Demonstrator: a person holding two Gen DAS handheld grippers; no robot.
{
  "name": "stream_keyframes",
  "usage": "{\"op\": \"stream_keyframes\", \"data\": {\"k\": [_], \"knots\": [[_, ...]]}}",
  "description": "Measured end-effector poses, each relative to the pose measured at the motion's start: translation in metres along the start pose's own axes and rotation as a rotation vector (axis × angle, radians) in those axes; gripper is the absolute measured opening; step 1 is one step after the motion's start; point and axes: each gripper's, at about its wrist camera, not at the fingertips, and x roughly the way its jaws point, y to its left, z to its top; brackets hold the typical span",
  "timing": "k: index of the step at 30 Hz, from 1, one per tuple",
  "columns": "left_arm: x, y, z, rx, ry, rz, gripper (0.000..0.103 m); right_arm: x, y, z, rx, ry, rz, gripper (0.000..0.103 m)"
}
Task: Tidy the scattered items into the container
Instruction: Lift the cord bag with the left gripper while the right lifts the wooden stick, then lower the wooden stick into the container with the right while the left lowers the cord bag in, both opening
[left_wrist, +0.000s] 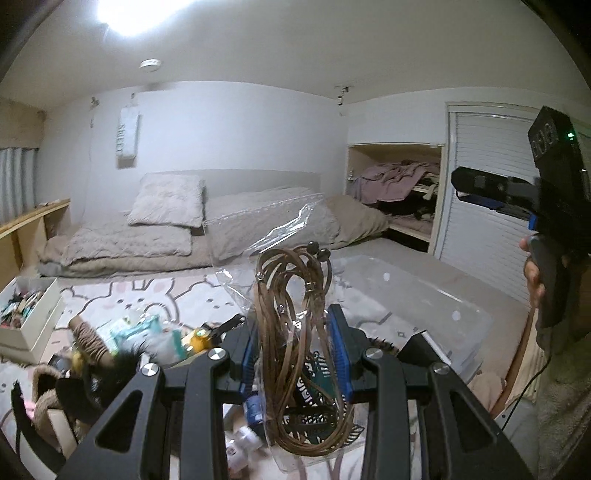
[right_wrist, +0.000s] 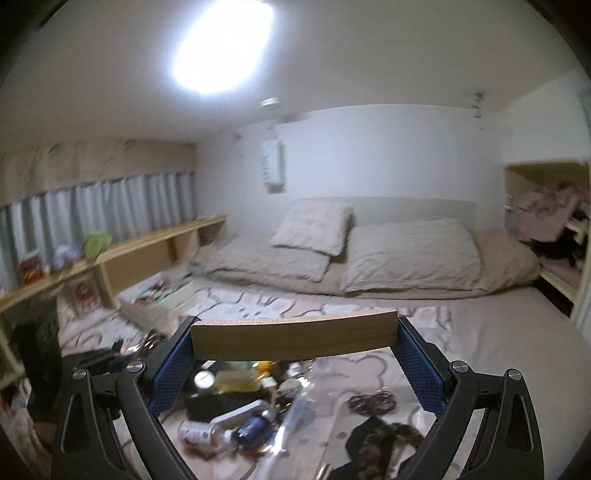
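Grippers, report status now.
Left gripper shut on bagged brown cords. Right gripper shut on wooden board. White box in view, path unobstructed.

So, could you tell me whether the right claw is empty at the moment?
No, the right claw is closed on a wooden board, which spans the gap between its two blue pads.

Scattered clutter crowds the rug's near left; bare rug toward the bedding lies open.

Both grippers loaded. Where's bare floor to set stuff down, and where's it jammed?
Free: plain carpet between the bedding and the closet. Bunny rug before the bedding is mostly bare. Crowded: item pile below the right gripper, beside the white box.
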Motion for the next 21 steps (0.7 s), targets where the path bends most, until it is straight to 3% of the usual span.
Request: {"op": "stream_keyframes", "data": {"k": [12,17,21], "knots": [[0.036,-0.038,0.016,0.011,0.026,-0.121,0.035,-0.012,-0.063,0.002,0.154,-0.046,-0.100,0.100],[0.057,-0.049,0.018,-0.014,0.065,-0.174,0.035,-0.002,-0.076,-0.005,0.185,-0.028,-0.092,0.100],[0.076,-0.054,0.022,-0.061,0.113,-0.234,0.035,0.017,-0.087,-0.015,0.209,0.037,-0.098,0.100]]}}
